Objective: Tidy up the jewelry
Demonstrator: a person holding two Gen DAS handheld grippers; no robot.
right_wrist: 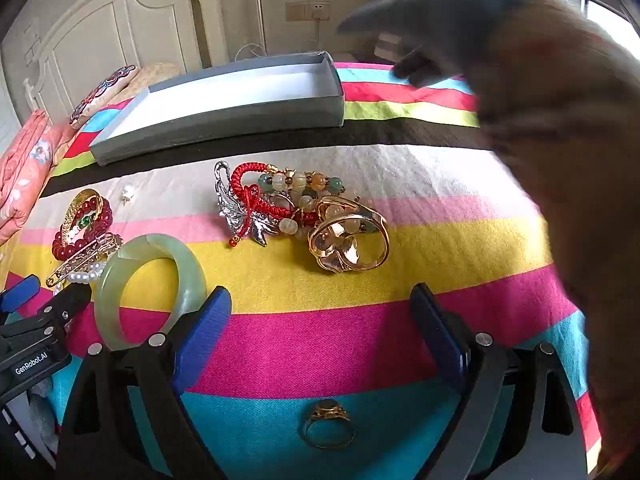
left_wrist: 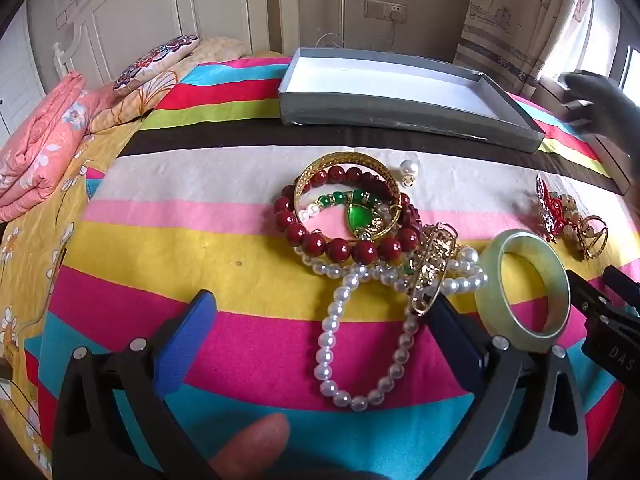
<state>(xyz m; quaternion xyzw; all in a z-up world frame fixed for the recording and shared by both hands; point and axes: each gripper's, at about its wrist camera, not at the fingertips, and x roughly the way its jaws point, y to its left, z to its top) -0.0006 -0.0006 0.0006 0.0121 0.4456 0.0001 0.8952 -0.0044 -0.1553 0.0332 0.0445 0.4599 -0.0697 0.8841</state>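
The jewelry lies loose on a bed covered with a multicoloured striped cloth (left_wrist: 248, 236). A shallow grey cardboard box with a white interior (left_wrist: 400, 80) sits open and empty at the far side, well apart from the pieces; it is judged to be the receiving container, placed with its open face up so items can be lowered in from above.

Two clusters are present. The left cluster is a tangle: a dark red bead bracelet (left_wrist: 340, 240), a gold filigree bangle (left_wrist: 348, 168) lying across it, a green stone pendant (left_wrist: 354, 214) inside the ring, and a white pearl strand (left_wrist: 360, 340) trailing toward the near edge. The right cluster holds a red braided cord bracelet (right_wrist: 256, 196), a silver leaf brooch (right_wrist: 240, 216) and a gold flower-shaped clip (right_wrist: 348, 240), all touching. A pale green jade bangle (right_wrist: 148, 288) lies alone between the clusters, and a small gold ring (right_wrist: 328, 424) lies at the near edge

The left gripper (left_wrist: 320, 328) hovers over the pearl strand with fingers spread wide, nothing between the pads. The right gripper (right_wrist: 320, 328) is likewise fully spread and empty, with the gold ring just near of its fingers. Both point steeply downward, a pose suited to picking flat items. A blurred hand (right_wrist: 540, 120) crosses the far right
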